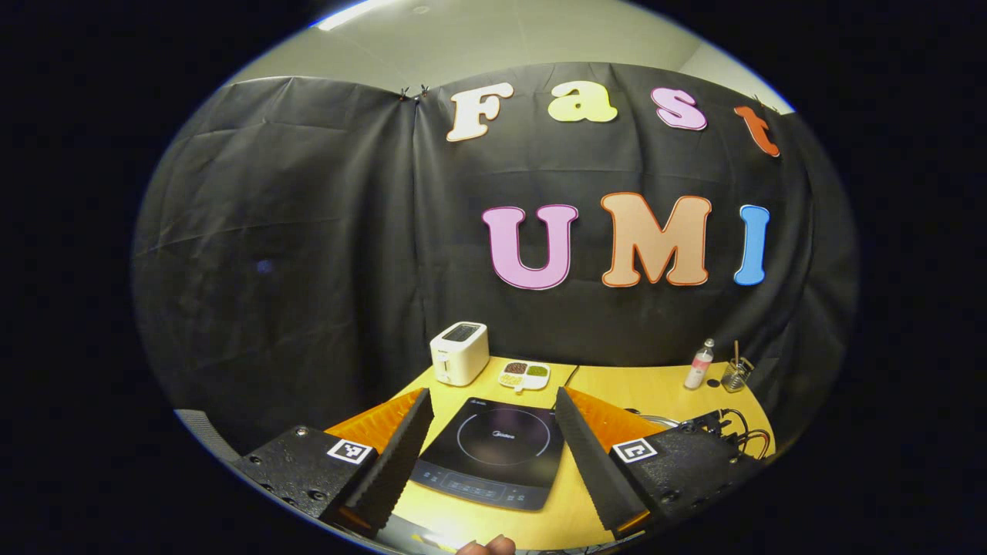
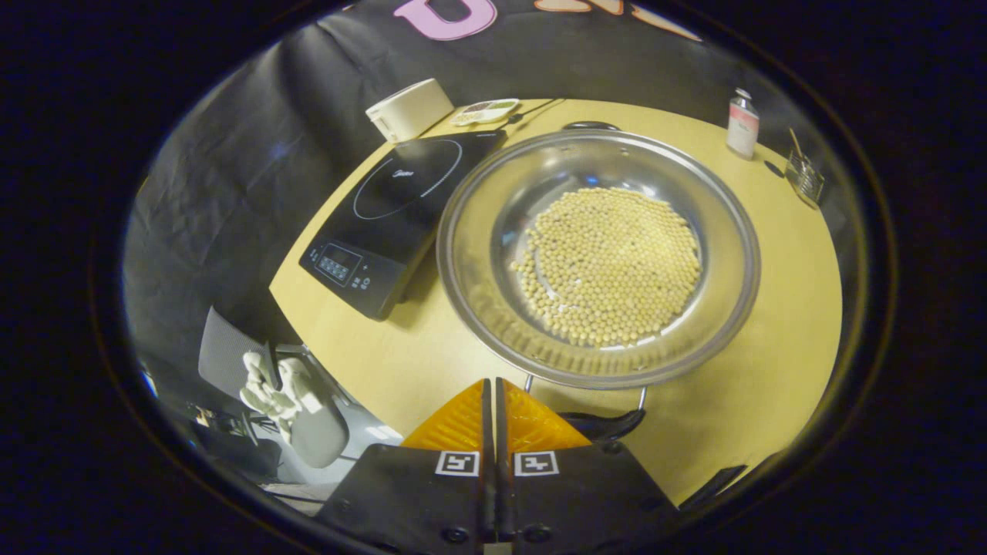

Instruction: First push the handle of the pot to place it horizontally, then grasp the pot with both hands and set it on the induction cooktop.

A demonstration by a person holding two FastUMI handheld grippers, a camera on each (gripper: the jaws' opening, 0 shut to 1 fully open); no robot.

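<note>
Jaws first, in the left gripper view: the left gripper [image 1: 490, 451] stands wide open with nothing between its fingers, held above the table [image 1: 655, 385] and looking at the cooktop [image 1: 493, 451], which lies bare straight ahead between the two fingers. Behind the cooktop sit a toaster [image 1: 459, 352] and a small dish [image 1: 524, 375]; far to the cooktop's right stand a bottle [image 1: 699, 364] and a glass [image 1: 736, 375]. A fingertip [image 1: 486, 546] of the holding hand peeks in at the bottom edge.

In the right gripper view, the right gripper [image 2: 493, 412] has its fingers pressed together, clamping nothing, and hangs over the table's near edge. The pot [image 2: 597, 254], a wide steel pan holding a layer of yellow beans [image 2: 609, 266], rests on the table just right of the cooktop [image 2: 393, 216], its rim close against the cooktop's side. The pot's near handle [image 2: 597, 420] lies just beside the closed fingertips, to their right; whether they touch I cannot tell. A far handle [image 2: 590, 125] shows beyond the rim.

My judgement: the pot is not yet on the cooktop, and the handle push looks to be the step in hand. The two-handed grasp and the lift across are still left.
</note>
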